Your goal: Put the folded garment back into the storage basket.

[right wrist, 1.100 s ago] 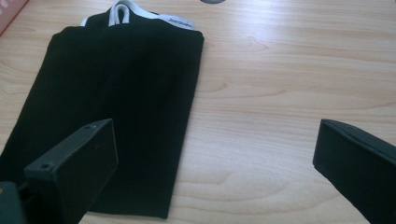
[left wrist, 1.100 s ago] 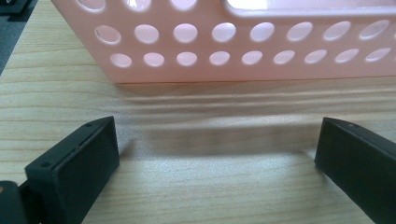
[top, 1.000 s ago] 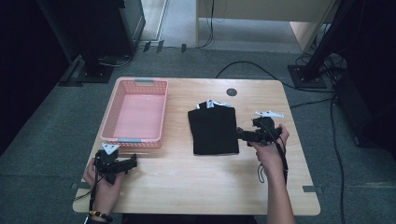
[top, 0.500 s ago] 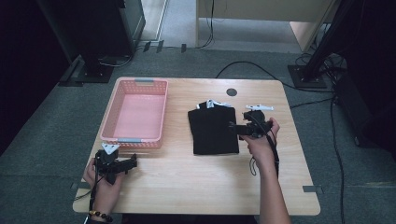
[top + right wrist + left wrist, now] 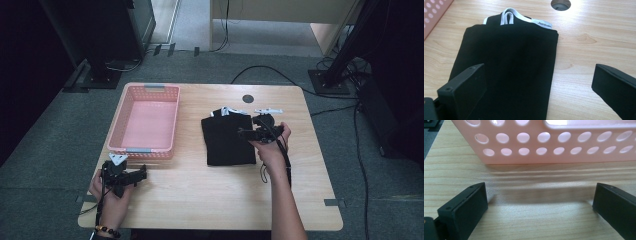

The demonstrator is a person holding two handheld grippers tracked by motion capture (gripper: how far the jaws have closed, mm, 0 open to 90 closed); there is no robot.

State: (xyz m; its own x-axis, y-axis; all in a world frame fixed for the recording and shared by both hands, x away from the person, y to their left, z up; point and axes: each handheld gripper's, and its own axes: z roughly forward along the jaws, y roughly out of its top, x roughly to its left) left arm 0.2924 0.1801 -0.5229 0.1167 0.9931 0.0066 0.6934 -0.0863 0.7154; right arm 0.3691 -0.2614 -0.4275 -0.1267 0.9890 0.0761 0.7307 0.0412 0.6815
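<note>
A: At the centre of the high view, slightly right: what lies there?

B: A folded black garment (image 5: 227, 139), flat on the bench (image 5: 200, 200), with white trim and a white label at its far edge. In the right gripper view the garment (image 5: 506, 67) occupies the left and centre of the frame; the white loop and label sit near the top centre.

A: Where does the right hand-held gripper stand relative to it?

B: The right hand-held gripper (image 5: 246, 133) sits at the garment's right edge in the high view, pointing toward the left of the frame. In the right gripper view the right hand-held gripper (image 5: 539, 85) has its jaws spread wide: the left jaw lies over the black cloth, the right jaw over bare wood. Nothing is clamped between them. Whether the jaws touch the cloth cannot be told.

A: And the left hand-held gripper?

B: The left hand-held gripper (image 5: 137, 175) is at the lower left of the high view, well apart from the garment. In the left gripper view the left hand-held gripper (image 5: 540, 202) has its jaws wide apart over bare wood, holding nothing.

A: What stands beyond it?

B: A pink perforated basket (image 5: 125, 130), left of the garment; its near wall (image 5: 554, 142) fills the top of the left gripper view. A round grommet (image 5: 248, 98) is set in the bench at upper centre.
</note>
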